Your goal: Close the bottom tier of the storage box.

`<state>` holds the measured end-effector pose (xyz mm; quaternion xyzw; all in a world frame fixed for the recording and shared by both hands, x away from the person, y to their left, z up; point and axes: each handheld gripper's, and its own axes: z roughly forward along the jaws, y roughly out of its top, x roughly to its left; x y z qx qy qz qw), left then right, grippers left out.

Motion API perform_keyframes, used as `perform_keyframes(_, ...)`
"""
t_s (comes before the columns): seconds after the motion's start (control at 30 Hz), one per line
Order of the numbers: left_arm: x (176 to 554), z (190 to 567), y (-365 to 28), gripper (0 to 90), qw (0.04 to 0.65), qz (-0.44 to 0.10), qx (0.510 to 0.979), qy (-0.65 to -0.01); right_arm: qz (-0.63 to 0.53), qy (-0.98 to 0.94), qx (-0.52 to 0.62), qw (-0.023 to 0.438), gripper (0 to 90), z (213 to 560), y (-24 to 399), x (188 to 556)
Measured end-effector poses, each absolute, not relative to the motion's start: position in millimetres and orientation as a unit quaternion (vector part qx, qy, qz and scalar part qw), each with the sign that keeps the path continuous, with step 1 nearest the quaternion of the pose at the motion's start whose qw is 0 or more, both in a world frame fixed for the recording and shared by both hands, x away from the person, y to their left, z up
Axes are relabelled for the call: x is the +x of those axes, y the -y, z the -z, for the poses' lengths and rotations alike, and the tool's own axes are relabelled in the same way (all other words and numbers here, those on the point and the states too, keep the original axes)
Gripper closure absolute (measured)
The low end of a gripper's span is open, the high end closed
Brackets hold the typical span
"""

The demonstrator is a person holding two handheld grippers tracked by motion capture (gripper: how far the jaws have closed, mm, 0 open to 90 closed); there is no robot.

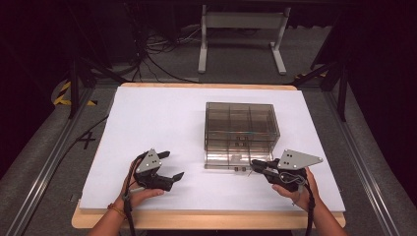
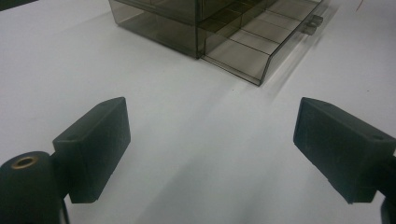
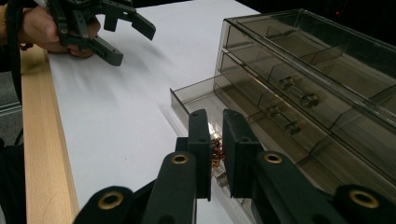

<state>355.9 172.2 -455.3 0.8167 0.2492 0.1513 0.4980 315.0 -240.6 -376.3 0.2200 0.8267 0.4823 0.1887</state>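
Bottom drawer point(image 3: 196, 100) of smoky organizer box point(image 1: 241, 132) pulled out — right gripper point(image 3: 215, 154) nearly closed over it, left gripper point(image 1: 169, 164) wide apart.

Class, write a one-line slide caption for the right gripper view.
Right gripper, jaws nearly shut, at the open bottom drawer of a smoky clear drawer box.

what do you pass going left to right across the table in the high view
left gripper, open → smoky clear drawer box with its bottom drawer pulled out → right gripper, jaws nearly shut at that drawer's front
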Motion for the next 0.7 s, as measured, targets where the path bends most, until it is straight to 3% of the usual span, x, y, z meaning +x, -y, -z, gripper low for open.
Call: perform_keyframes(0.7, 357, 456, -172, 10.7, 0.496, -0.147, 0.817, -0.255, -0.483, -0.819, 0.240, 0.197, 82.7, 362, 238, 332)
